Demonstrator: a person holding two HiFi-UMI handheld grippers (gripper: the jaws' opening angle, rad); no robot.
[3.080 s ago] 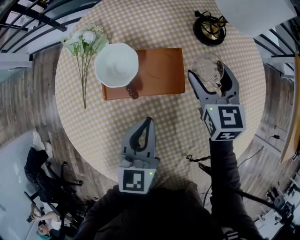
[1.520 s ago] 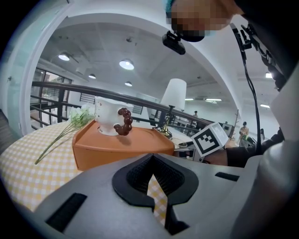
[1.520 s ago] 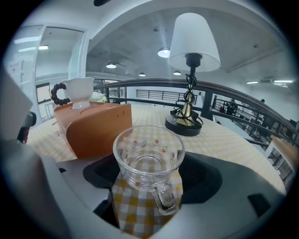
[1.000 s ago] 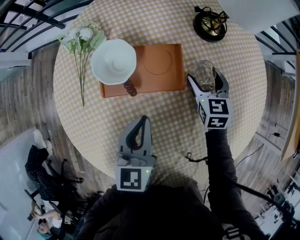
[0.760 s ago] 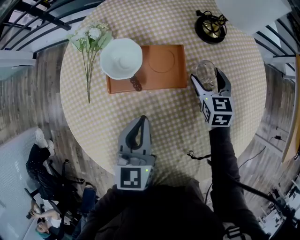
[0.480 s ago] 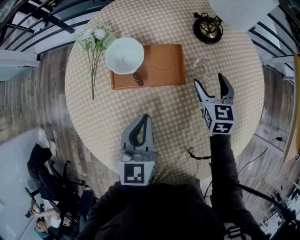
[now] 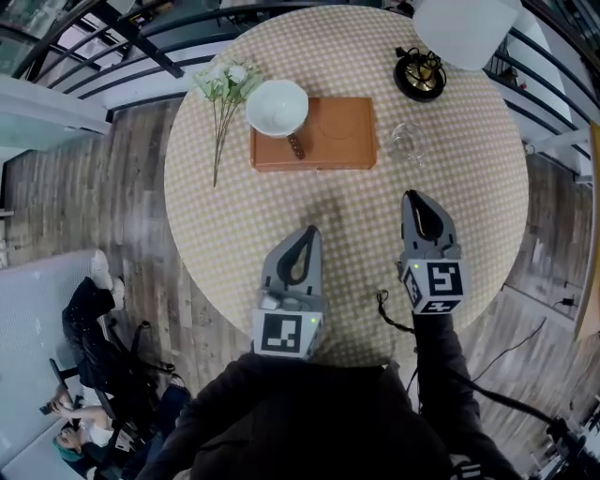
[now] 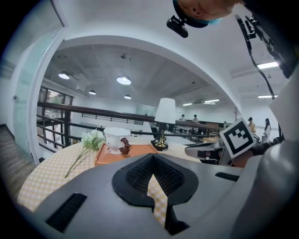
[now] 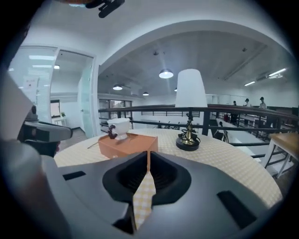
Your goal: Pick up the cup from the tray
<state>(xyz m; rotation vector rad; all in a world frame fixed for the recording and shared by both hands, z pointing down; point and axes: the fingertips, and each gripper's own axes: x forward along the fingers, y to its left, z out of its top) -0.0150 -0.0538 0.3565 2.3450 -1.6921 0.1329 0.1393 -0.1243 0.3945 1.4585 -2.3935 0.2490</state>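
A clear glass cup stands on the checked tablecloth just right of the orange tray. On the tray's left end sits a white cup with a brown handle. My right gripper hovers nearer than the glass, well apart from it. Its jaws have just been closing and are shut with nothing between them. My left gripper is shut and empty over the table's near part. The right gripper view shows the tray and white cup beyond the shut jaws; the glass is not visible there.
A table lamp stands at the back right, its dark base behind the glass and its white shade above. White flowers lie left of the tray. The round table's edge drops to a wooden floor.
The right gripper, earlier open around the glass cup beside the tray, has let it go, drawn back toward the person and shut. Both grippers have pulled away from the tray.
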